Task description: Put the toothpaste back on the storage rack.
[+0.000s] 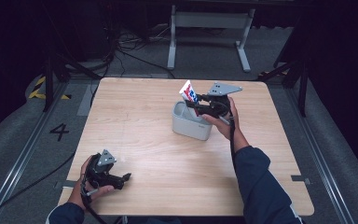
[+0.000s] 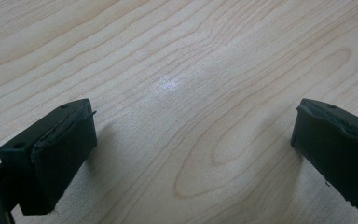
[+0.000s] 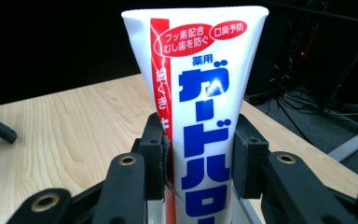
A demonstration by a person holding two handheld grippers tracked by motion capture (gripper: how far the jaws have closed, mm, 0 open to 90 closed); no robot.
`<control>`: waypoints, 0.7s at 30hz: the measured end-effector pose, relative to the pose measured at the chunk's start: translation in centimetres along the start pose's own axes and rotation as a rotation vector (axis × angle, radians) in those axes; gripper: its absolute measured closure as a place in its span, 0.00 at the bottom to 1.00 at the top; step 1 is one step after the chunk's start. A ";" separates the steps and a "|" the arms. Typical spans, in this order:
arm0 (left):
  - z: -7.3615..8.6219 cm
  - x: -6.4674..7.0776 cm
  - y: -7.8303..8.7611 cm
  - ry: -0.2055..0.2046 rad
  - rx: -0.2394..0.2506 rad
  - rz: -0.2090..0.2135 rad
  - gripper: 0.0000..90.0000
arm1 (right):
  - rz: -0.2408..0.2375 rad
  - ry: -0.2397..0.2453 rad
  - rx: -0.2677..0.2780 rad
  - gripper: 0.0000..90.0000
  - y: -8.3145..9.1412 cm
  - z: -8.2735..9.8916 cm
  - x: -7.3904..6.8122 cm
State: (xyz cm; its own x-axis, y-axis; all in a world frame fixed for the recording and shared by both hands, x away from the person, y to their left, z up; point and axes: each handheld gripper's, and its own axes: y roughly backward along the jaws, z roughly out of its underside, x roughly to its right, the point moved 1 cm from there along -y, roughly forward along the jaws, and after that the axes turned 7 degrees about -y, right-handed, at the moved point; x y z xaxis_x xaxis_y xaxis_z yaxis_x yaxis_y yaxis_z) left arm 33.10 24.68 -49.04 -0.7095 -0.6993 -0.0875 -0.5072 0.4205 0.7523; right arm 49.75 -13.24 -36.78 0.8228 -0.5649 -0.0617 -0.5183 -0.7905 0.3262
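Note:
A white toothpaste tube (image 1: 189, 92) with red and blue print stands upright, its lower end inside a grey bin (image 1: 182, 125) near the table's middle right. My right gripper (image 1: 198, 103) is shut on the tube over the bin; in the right gripper view both black pads (image 3: 154, 156) press the sides of the tube (image 3: 205, 107). My left gripper (image 1: 125, 178) rests low near the table's front left corner, held by a hand. Its jaws stand wide apart over bare wood (image 2: 186, 116), with nothing between the pads (image 2: 60, 149).
The light wooden table (image 1: 144, 135) has its front edge close to the left hand. Behind the table stand a white metal frame (image 1: 209, 28) and loose cables on the grey floor. Dark stands flank both sides.

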 end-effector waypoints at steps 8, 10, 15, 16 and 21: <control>0.0 0.0 0.0 0.000 0.000 0.000 0.01 | 0.001 0.009 -0.028 0.69 0.2 0.7 0.1; 0.0 0.0 0.0 0.000 0.000 0.000 0.01 | 0.002 0.015 -0.041 0.69 0.3 0.8 0.1; 0.0 0.0 0.0 0.000 0.000 0.000 0.01 | 0.009 0.029 -0.068 0.68 0.4 1.3 0.1; 0.0 0.0 0.0 0.000 0.000 0.000 0.01 | 0.009 0.031 -0.074 0.68 0.4 1.4 0.1; 0.0 0.0 0.0 0.000 0.000 0.000 0.01 | 0.008 0.039 -0.103 0.68 0.5 1.9 0.0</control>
State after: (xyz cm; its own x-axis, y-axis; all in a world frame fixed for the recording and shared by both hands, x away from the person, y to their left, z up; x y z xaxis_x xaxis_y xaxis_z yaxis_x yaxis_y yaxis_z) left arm 33.11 24.68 -49.04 -0.7096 -0.6992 -0.0871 -0.5068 0.4206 0.7525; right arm 49.07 -14.08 -38.39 0.8283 -0.5598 -0.0225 -0.4997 -0.7564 0.4220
